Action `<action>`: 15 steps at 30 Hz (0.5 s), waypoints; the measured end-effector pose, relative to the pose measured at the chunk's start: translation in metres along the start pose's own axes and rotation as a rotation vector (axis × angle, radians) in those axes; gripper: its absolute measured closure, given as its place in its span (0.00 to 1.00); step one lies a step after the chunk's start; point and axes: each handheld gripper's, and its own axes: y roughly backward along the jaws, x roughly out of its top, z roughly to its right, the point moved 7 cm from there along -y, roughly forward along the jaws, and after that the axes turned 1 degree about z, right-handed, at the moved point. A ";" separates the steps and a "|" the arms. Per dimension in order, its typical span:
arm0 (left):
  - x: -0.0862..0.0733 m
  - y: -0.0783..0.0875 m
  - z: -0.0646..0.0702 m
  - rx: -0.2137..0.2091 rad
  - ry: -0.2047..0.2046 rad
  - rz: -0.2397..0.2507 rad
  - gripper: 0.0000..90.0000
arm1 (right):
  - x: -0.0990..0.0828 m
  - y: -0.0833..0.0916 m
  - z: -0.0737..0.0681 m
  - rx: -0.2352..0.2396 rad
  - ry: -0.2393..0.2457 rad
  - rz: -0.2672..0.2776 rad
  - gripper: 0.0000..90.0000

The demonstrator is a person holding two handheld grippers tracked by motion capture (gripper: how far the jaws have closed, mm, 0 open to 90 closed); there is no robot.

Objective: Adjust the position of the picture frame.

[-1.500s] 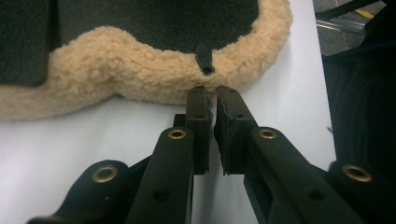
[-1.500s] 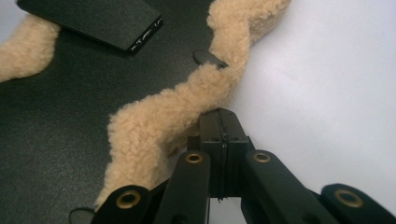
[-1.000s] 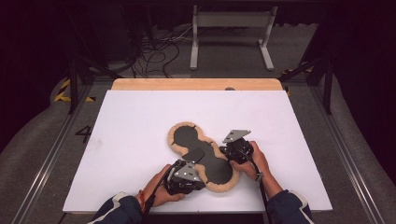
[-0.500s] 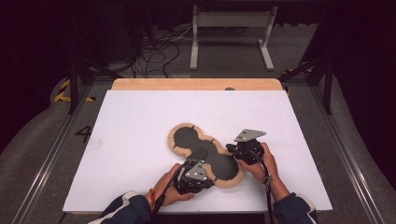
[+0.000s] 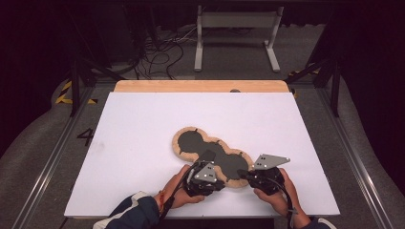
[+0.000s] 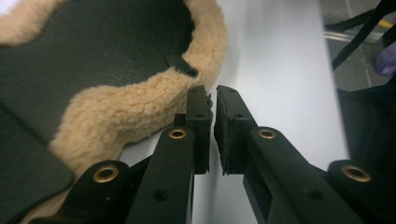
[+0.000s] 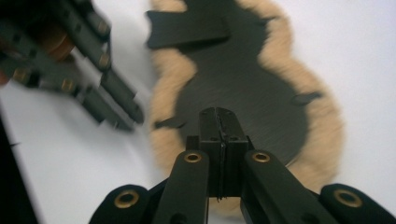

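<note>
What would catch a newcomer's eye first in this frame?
A wavy black pad with tan fleece edging lies mid-sheet on the white table. Both hands work at its near end: the left gripper beside the fleece rim, barely parted, and the right gripper shut, empty.

The fleece mat (image 5: 210,155) has a fuzzy tan woolly border and a matt black, smooth leather-like centre. The counter (image 5: 143,124) is smooth matt white with a wooden edge. The left gripper (image 6: 212,100) looks matt black plastic with brass-coloured rivets.

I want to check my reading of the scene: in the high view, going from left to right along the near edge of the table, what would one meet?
Blue sleeve → left gripper → right gripper.
</note>
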 end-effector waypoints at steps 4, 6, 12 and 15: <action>-0.005 0.024 -0.002 0.030 -0.001 0.024 0.94 | -0.004 0.006 -0.013 0.037 -0.001 0.012 1.00; -0.010 0.039 -0.009 0.058 0.018 0.048 0.93 | -0.007 0.007 -0.019 0.045 0.019 -0.001 1.00; -0.021 0.081 -0.059 0.218 0.118 0.144 0.90 | -0.014 0.002 -0.024 0.055 0.036 -0.024 1.00; -0.026 0.081 -0.083 0.249 0.166 0.147 0.90 | -0.017 -0.005 -0.027 0.072 0.049 -0.049 1.00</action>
